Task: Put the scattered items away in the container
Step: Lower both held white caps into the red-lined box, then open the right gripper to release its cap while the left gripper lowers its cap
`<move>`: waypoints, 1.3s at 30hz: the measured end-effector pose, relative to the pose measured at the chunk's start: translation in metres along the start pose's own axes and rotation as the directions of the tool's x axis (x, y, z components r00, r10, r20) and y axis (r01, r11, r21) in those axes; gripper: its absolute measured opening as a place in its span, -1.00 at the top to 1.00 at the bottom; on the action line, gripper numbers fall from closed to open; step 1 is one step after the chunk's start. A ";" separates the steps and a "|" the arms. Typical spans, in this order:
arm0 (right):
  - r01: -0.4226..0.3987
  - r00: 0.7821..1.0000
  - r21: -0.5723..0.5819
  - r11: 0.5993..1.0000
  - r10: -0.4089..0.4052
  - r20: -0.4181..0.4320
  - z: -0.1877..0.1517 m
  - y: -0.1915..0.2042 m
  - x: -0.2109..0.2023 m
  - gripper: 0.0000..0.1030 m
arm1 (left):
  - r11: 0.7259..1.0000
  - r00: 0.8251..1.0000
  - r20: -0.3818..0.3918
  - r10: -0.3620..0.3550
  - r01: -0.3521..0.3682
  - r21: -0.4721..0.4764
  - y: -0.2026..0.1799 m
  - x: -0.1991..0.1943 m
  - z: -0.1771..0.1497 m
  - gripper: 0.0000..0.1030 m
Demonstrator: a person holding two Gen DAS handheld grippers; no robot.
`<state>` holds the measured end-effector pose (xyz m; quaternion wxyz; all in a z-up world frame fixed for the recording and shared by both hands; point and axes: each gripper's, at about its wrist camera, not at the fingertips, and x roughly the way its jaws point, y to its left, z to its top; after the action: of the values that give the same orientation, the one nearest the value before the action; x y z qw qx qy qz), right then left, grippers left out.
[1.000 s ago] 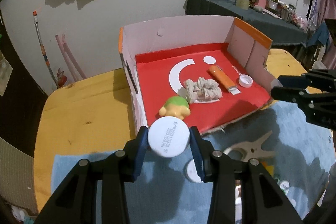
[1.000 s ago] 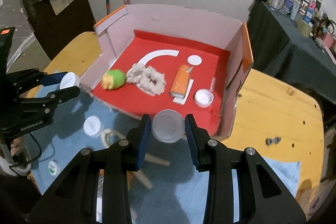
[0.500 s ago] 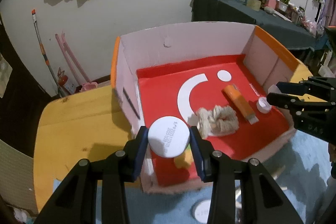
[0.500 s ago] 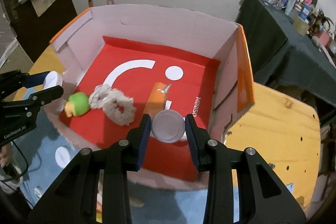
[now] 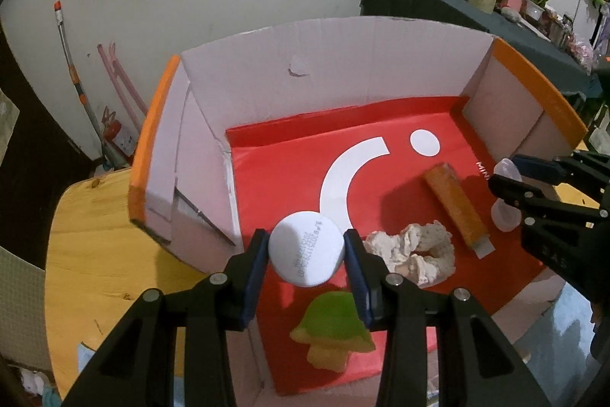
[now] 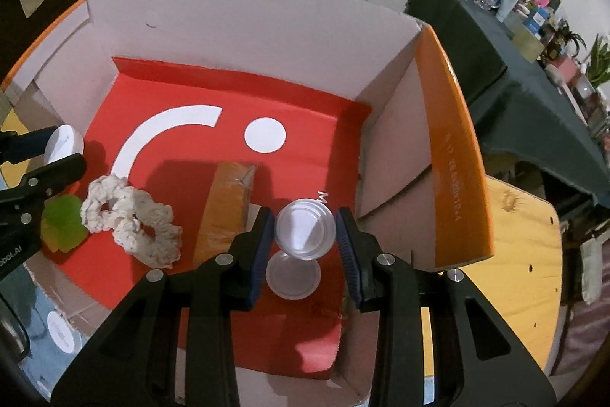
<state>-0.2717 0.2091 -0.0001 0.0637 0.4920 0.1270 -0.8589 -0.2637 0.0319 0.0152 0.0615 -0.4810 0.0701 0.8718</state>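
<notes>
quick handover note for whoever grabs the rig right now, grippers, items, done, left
Left gripper shut on a white lid, held over the box's left front.
Right gripper shut on a clear cup, over the box's right side, above a clear lid on the red floor.
Already in the box: scrunchie, orange packet, green toy.
Left: release both; another white lid lies on the blue cloth outside.
</notes>
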 end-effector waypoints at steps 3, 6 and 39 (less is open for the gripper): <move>0.003 1.000 -0.003 1.000 -0.003 -0.002 -0.001 0.002 0.000 0.38 | 1.000 1.000 -0.003 0.009 -0.009 0.001 -0.002 0.003 0.000 0.18; 0.017 1.000 -0.011 1.000 -0.018 -0.003 -0.001 0.004 0.000 0.38 | 1.000 1.000 -0.004 0.012 -0.012 0.003 -0.003 0.004 0.000 0.18; 0.063 0.997 -0.054 0.997 -0.065 -0.042 0.007 0.021 0.025 0.38 | 0.999 0.997 -0.064 0.047 -0.047 0.001 0.000 0.026 0.000 0.18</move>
<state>-0.2855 0.1873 -0.0211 0.0463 0.5046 0.1668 -0.8458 -0.2769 0.0328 -0.0068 0.0385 -0.5067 0.0833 0.8572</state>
